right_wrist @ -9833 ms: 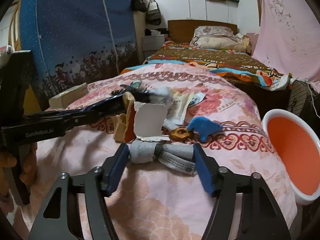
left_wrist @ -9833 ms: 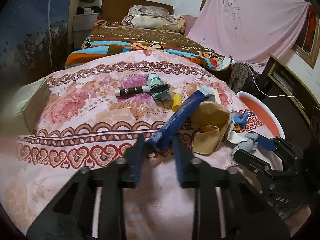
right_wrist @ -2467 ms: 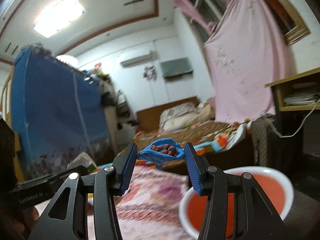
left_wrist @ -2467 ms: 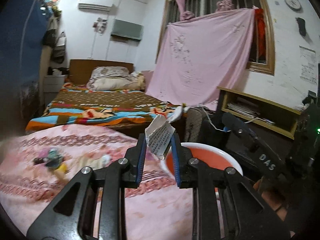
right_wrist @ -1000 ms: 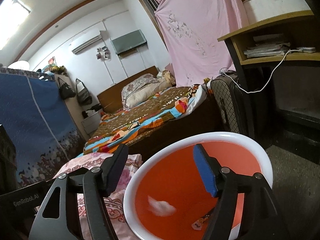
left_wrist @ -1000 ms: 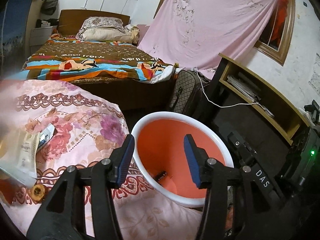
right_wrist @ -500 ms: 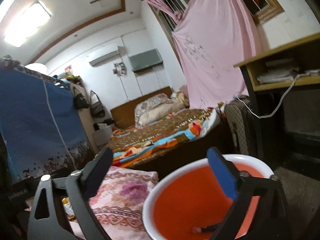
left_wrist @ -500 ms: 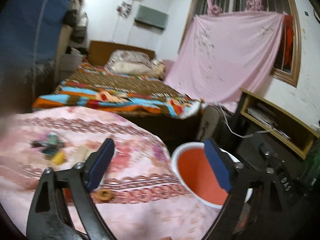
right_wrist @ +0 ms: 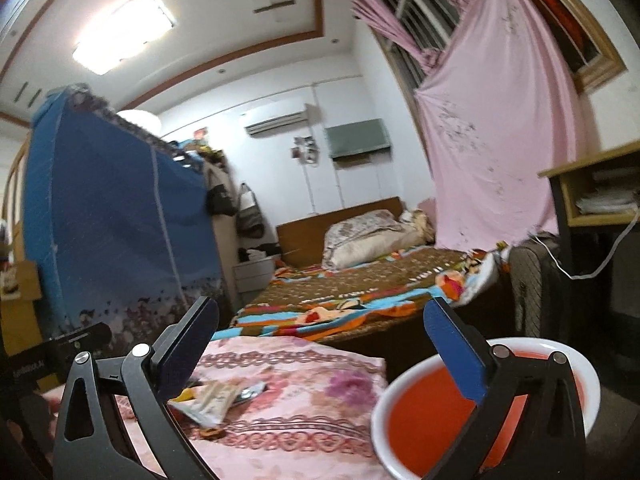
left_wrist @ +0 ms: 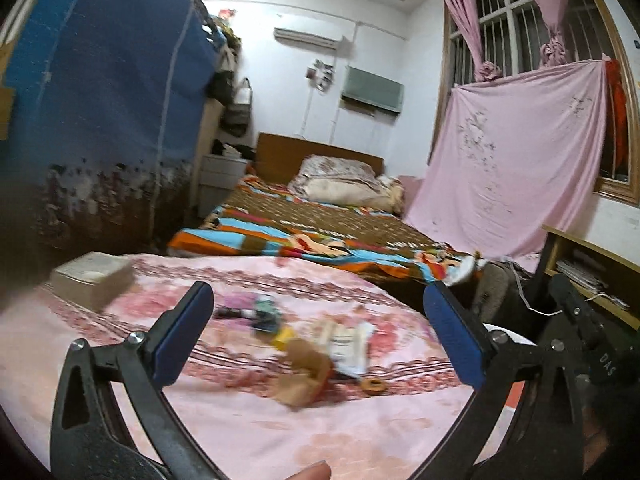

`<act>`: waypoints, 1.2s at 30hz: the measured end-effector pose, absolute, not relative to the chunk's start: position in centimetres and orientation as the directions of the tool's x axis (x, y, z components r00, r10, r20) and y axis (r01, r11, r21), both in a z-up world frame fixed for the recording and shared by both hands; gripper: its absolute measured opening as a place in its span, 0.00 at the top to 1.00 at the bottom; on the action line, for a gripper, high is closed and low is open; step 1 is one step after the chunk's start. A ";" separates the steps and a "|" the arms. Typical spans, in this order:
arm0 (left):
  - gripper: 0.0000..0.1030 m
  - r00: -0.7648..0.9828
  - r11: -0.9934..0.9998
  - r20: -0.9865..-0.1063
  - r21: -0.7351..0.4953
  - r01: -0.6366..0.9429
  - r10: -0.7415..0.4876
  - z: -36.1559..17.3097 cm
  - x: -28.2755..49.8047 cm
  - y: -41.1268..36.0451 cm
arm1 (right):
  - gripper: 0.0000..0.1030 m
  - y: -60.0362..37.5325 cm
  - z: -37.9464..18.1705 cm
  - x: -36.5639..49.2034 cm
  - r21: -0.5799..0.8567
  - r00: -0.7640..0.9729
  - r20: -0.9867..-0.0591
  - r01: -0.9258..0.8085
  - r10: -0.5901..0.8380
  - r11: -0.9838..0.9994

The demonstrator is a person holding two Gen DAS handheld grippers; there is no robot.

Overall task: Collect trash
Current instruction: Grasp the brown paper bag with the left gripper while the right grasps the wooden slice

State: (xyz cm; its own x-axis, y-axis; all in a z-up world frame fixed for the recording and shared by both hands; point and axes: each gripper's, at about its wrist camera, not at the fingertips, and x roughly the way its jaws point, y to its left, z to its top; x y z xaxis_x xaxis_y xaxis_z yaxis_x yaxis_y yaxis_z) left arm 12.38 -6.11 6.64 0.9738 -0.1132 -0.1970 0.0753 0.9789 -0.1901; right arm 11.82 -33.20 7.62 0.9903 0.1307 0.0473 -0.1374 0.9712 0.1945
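Both tongs, left still spreading and right wide, hold nothing. The white-rimmed orange plastic basin stands beside the pink floral bed, its visible interior bare. Scattered paper and wrapper trash lies on the bed.

The left gripper is matt black plastic with silvery metal screws, and its pads are faced in matt blue rubber-like stuff; the right gripper looks the same. Ahead of the left gripper lies a soft pink floral cloth bedspread, lightly creased. On it, between the fingers, sits crumpled brown paper, dull and rough, beside a pale printed wrapper with a slight sheen. Just right of the right gripper stands a smooth, glossy plastic basin, white at the rim and orange inside. Farther off are a varnished wooden headboard and a thin pink cloth sheet
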 end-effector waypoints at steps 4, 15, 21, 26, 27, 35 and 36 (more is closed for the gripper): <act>0.11 0.982 0.985 -0.175 -0.164 0.044 -0.073 6.6 11.6 -4.3 | 0.00 -31.3 7.7 11.9 0.145 0.983 0.044 -0.183 0.178 0.972; 0.11 0.980 0.990 -0.194 -0.138 0.016 -0.043 5.2 11.6 -2.3 | 0.00 -24.5 6.7 14.3 -0.053 0.960 -0.118 -0.263 0.255 0.963; 0.11 0.952 0.986 -0.296 -0.162 0.024 -0.072 4.4 13.4 -1.9 | 0.00 -25.0 5.7 17.3 0.015 0.931 -0.282 -0.238 0.232 0.971; 0.11 0.900 0.979 -0.420 -0.201 0.038 -0.121 3.2 15.5 -1.6 | 0.00 -25.4 4.5 19.3 0.079 0.878 -0.410 -0.234 0.245 0.969; 0.11 0.880 0.978 -0.457 -0.207 0.036 -0.129 2.9 16.1 -1.6 | 0.01 -25.2 4.3 19.5 0.081 0.869 -0.427 -0.238 0.249 0.968; 0.22 0.746 0.957 -0.627 -0.286 0.047 -0.224 0.2 18.6 -1.6 | 0.23 -23.4 2.5 21.2 0.054 0.773 -0.583 -0.269 0.249 0.962; 0.23 0.740 0.955 -0.631 -0.291 0.052 -0.233 0.1 18.7 -1.6 | 0.26 -23.3 2.4 21.4 0.058 0.761 -0.596 -0.277 0.256 0.959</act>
